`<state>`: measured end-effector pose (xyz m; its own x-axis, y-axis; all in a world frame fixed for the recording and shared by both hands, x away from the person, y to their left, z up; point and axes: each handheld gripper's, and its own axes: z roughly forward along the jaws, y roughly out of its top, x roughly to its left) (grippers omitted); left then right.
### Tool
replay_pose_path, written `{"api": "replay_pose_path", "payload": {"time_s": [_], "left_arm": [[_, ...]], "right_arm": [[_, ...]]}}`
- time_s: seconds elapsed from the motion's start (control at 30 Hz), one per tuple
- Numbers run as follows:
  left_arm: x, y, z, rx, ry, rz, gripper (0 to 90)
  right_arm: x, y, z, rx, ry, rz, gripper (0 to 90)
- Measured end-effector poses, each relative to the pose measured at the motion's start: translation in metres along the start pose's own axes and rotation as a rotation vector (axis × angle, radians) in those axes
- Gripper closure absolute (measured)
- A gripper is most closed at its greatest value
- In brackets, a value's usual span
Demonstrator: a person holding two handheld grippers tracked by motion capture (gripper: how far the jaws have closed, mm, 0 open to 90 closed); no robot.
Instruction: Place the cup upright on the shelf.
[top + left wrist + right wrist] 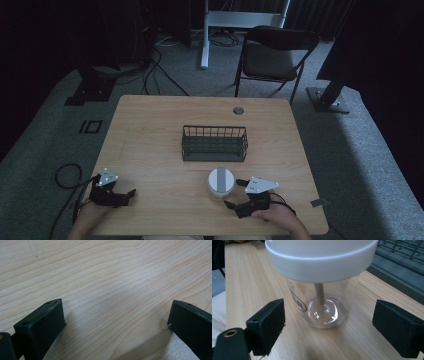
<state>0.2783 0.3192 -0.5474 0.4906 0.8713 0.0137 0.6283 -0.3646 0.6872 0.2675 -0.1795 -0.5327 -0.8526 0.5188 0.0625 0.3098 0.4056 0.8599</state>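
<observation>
Dim room, wooden counter [150, 150] | jar [221, 183] just before wire basket [214, 143], ungrasped | right gripper [240, 193] fingers spread beside jar | left gripper [127, 196] fingers spread, empty | likely start.

This looks like a lab or recording studio rather than a home. A lone wooden bench [150, 130] stands on grey carpet [360, 150] in a dim room hung with dark curtains [60, 30]. Around it are black equipment stands [332, 95], loose cables [160, 70] across the floor, a white metal frame [205, 35] and a folding chair [272, 55].
</observation>
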Motion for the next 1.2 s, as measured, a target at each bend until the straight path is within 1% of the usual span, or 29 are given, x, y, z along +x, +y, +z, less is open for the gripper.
{"api": "replay_pose_path", "payload": {"time_s": [0.07,0.3,0.47,0.63,0.73,0.87,0.97,1.1,1.13,1.2], "left_arm": [[0.0,0.0,0.0,0.0,0.0,0.0,1.1],[0.0,0.0,0.0,0.0,0.0,0.0,1.2],[0.0,0.0,0.0,0.0,0.0,0.0,1.2],[0.0,0.0,0.0,0.0,0.0,0.0,1.2],[0.0,0.0,0.0,0.0,0.0,0.0,1.2],[0.0,0.0,0.0,0.0,0.0,0.0,1.2],[0.0,0.0,0.0,0.0,0.0,-0.001,1.2],[0.0,0.0,0.0,0.0,0.0,0.0,1.2],[0.0,0.0,0.0,0.0,0.0,0.0,1.1],[0.0,0.0,0.0,0.0,0.0,0.0,1.2]], "right_arm": [[0.001,0.0,0.002,-0.006,0.006,0.007,10.8],[0.002,0.003,0.009,-0.044,0.002,0.026,10.8],[0.005,0.004,0.016,-0.065,0.004,0.026,10.8],[0.006,0.005,0.022,-0.071,0.003,0.033,10.8],[0.007,0.006,0.024,-0.083,0.001,0.038,10.8],[0.006,0.007,0.026,-0.112,-0.01,0.049,10.8],[0.007,0.008,0.028,-0.123,-0.008,0.057,10.8],[0.008,0.009,0.03,-0.132,-0.006,0.055,10.9],[0.009,0.009,0.031,-0.135,-0.01,0.051,12.9],[0.009,0.01,0.032,-0.142,-0.013,0.055,13.4]]}}
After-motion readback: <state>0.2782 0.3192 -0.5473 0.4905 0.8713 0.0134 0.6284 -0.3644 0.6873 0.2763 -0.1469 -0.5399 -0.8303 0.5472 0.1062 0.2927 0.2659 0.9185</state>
